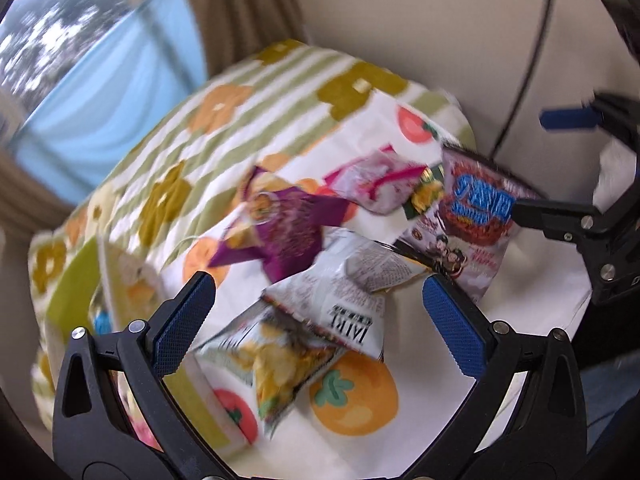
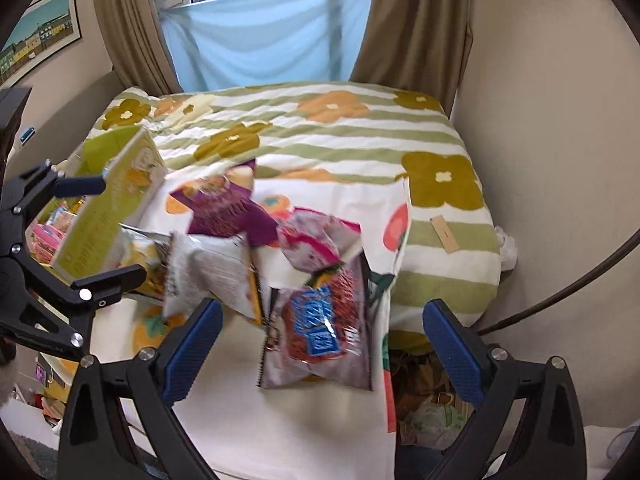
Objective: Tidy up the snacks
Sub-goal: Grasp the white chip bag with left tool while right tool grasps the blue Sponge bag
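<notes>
Clearly both tools stand wide apart and grip nothing, each hanging over the snack pile on the white fruit-print cloth (image 2: 304, 412) spread across the near end of the bed (image 2: 360, 136). Straight ahead of the left tool (image 1: 320, 312), and closest to it, lies the white-and-yellow chip packet (image 1: 320, 312), its long axis slanting from the near left corner of the cloth up toward the far right, so it runs roughly across the gap between the blue pads (image 1: 182, 322). That tool looks the nearer one for this packet. Ahead of the right tool (image 2: 322, 344) lies the red-and-blue packet (image 2: 320, 332), lengthwise along the tool's line of sight and centred between its fingers. Beyond them sit a purple packet (image 2: 228, 212) and a pink packet (image 2: 316, 244), overlapping at their edges. An open yellow-green box (image 2: 108, 216) with small items inside stands at the bed's left edge, likely where the snacks go. The left view is blurred.
</notes>
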A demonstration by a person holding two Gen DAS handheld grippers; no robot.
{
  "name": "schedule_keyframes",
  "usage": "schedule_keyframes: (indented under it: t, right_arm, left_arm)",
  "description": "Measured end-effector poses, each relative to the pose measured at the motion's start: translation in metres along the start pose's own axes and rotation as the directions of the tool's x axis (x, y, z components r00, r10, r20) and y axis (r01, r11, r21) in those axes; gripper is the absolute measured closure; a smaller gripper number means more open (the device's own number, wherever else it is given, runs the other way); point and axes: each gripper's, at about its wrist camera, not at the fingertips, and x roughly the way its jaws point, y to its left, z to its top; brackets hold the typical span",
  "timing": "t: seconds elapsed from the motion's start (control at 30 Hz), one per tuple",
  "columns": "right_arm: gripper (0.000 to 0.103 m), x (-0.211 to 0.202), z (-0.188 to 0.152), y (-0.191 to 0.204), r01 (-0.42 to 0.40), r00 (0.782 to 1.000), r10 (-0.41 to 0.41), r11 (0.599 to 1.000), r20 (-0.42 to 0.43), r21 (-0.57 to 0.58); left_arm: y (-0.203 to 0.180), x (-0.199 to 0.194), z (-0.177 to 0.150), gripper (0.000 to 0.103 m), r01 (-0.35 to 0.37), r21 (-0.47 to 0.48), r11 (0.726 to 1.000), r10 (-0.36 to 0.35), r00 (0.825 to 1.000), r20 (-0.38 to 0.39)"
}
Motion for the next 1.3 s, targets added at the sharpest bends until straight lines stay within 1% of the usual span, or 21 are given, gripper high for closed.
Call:
schedule_keyframes:
  t: [0.07, 0.13, 0.2, 0.33, 0.4, 0.47, 0.53, 0.6, 0.67, 0.73, 0.77, 0.83, 0.9, 1.13, 1.3]
  right_arm:
    - [0.003, 0.009, -0.004, -0.004, -0.01, 1.0, 0.01, 1.0, 0.005, -0.004]
    - [0.003, 0.016, -0.009, -0.005, -0.011, 1.0, 0.012, 1.0, 0.011, -0.017]
    - [0.003, 0.025, -0.012, -0.006, -0.02, 1.0, 0.02, 1.0, 0.005, -0.02]
    - [0.003, 0.04, -0.017, -0.005, -0.031, 0.999, 0.031, 0.999, -0.009, -0.023]
    - [0.003, 0.048, -0.019, -0.004, -0.03, 0.999, 0.03, 0.999, -0.022, -0.026]
    - [0.003, 0.056, -0.02, -0.003, -0.035, 0.999, 0.034, 0.999, -0.026, -0.032]
    - [0.003, 0.063, -0.019, -0.001, -0.04, 0.998, 0.039, 0.998, -0.041, -0.039]
    - [0.003, 0.069, -0.02, 0.0, -0.038, 0.998, 0.035, 0.998, -0.057, -0.046]
    - [0.003, 0.072, -0.021, 0.001, -0.031, 0.998, 0.028, 0.998, -0.06, -0.053]
    - [0.003, 0.074, -0.021, 0.003, -0.021, 0.998, 0.017, 0.998, -0.06, -0.059]
    - [0.003, 0.075, -0.022, 0.003, -0.017, 0.998, 0.013, 0.998, -0.062, -0.061]
    - [0.003, 0.076, -0.022, 0.004, -0.005, 0.998, 0.001, 0.997, -0.063, -0.071]
    - [0.003, 0.078, -0.022, 0.004, 0.003, 0.998, -0.008, 0.997, -0.062, -0.081]
    - [0.003, 0.082, -0.022, 0.009, 0.024, 0.998, -0.031, 0.992, -0.062, -0.121]
    - [0.003, 0.084, -0.024, 0.014, 0.039, 0.997, -0.05, 0.986, -0.063, -0.165]
  left_arm:
    - [-0.012, 0.018, 0.004, 0.0, 0.017, 0.078, 0.997, -0.015, 1.0, -0.027]
    - [-0.023, 0.035, 0.006, 0.0, 0.023, 0.157, 0.987, -0.016, 0.999, -0.044]
    - [-0.027, 0.046, 0.006, 0.0, 0.025, 0.199, 0.98, -0.015, 0.998, -0.053]
    - [-0.028, 0.07, 0.005, 0.002, 0.077, 0.218, 0.973, -0.057, 0.994, -0.095]
    - [-0.029, 0.08, 0.003, 0.011, 0.106, 0.23, 0.967, -0.08, 0.99, -0.119]
    - [-0.032, 0.088, 0.001, 0.016, 0.122, 0.25, 0.961, -0.09, 0.987, -0.136]
    - [-0.035, 0.094, -0.002, 0.016, 0.127, 0.266, 0.956, -0.09, 0.985, -0.145]
    - [-0.034, 0.099, -0.005, 0.021, 0.142, 0.265, 0.954, -0.104, 0.983, -0.153]
    - [-0.032, 0.103, -0.007, 0.021, 0.157, 0.251, 0.955, -0.119, 0.98, -0.161]
    - [-0.03, 0.106, -0.009, 0.025, 0.15, 0.246, 0.958, -0.111, 0.98, -0.164]
    - [-0.03, 0.108, -0.011, 0.03, 0.143, 0.248, 0.958, -0.103, 0.981, -0.167]
    - [-0.029, 0.11, -0.013, 0.031, 0.144, 0.244, 0.959, -0.105, 0.981, -0.164]
    - [-0.027, 0.11, -0.013, 0.035, 0.147, 0.236, 0.961, -0.111, 0.981, -0.158]
    - [-0.018, 0.11, -0.013, 0.038, 0.163, 0.197, 0.967, -0.131, 0.978, -0.164]
    - [-0.016, 0.101, -0.017, 0.038, 0.149, 0.194, 0.97, -0.12, 0.98, -0.156]
